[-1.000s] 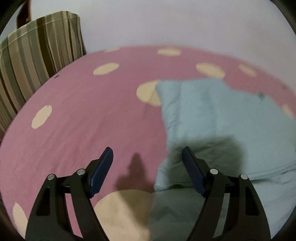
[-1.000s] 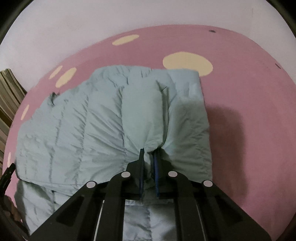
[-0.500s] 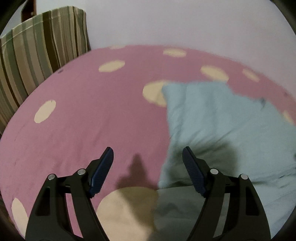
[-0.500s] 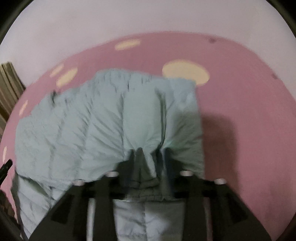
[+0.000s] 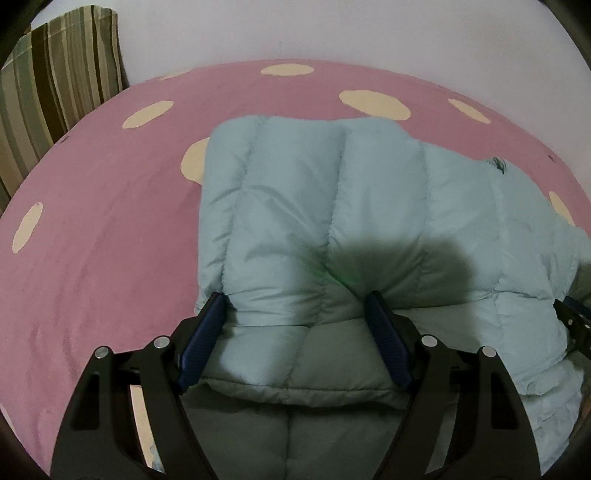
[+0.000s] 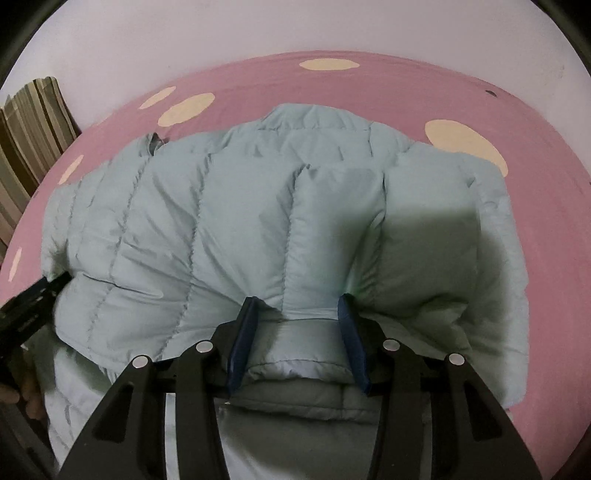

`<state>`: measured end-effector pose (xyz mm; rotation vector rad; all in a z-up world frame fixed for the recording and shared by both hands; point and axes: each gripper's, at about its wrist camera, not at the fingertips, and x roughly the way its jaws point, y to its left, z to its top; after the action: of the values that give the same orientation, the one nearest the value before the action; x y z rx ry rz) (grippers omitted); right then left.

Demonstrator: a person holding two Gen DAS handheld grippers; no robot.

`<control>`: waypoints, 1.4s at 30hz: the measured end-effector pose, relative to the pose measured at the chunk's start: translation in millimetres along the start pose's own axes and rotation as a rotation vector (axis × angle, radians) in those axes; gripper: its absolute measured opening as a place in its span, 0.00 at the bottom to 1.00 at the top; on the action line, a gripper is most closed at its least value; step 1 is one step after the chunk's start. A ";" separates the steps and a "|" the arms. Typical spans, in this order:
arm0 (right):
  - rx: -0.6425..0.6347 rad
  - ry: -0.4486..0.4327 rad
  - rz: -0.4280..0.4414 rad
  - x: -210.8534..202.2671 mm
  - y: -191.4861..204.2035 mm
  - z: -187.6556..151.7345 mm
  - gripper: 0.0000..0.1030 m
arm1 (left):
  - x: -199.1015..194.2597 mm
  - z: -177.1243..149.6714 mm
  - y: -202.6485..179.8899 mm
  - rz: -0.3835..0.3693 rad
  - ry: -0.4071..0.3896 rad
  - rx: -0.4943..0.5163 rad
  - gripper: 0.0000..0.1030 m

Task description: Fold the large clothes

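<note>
A light blue quilted puffer jacket (image 5: 332,206) lies folded on a pink bed sheet with cream dots (image 5: 103,206); it also shows in the right wrist view (image 6: 221,221). My left gripper (image 5: 297,317) is open, its blue pads straddling the jacket's near folded edge at the left side. My right gripper (image 6: 297,317) is open, its pads either side of a puffed fold at the jacket's near edge, right side. The left gripper's tip shows at the left edge of the right wrist view (image 6: 26,306).
A striped pillow (image 5: 55,85) stands at the far left by a white wall (image 5: 332,29). The pink sheet (image 6: 546,258) stretches around the jacket on both sides.
My right gripper has opened and let go of the jacket fold it held. My left gripper has moved right over the jacket's edge. The jacket now lies folded over.
</note>
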<state>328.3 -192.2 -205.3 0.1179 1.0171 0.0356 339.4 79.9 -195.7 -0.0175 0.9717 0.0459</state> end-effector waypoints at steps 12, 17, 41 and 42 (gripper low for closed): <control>-0.005 -0.077 -0.017 -2.0 16.9 43.5 0.45 | 7.5 45.9 -33.6 -0.025 -0.040 0.013 0.74; -0.029 -0.012 -0.028 26.7 18.2 44.2 0.46 | 30.6 42.5 -41.0 0.023 -0.007 0.063 0.75; -0.004 -0.142 0.044 -116.9 -33.8 -75.4 0.66 | -89.5 -58.0 51.1 -0.114 -0.055 -0.034 0.80; 0.013 -0.135 0.035 -125.4 -46.9 -91.5 0.66 | -101.2 -74.8 66.9 -0.107 -0.053 -0.056 0.80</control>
<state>183.4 -241.9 -152.1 0.1480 0.8808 0.0521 217.5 140.9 -153.9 -0.1188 0.9147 -0.0247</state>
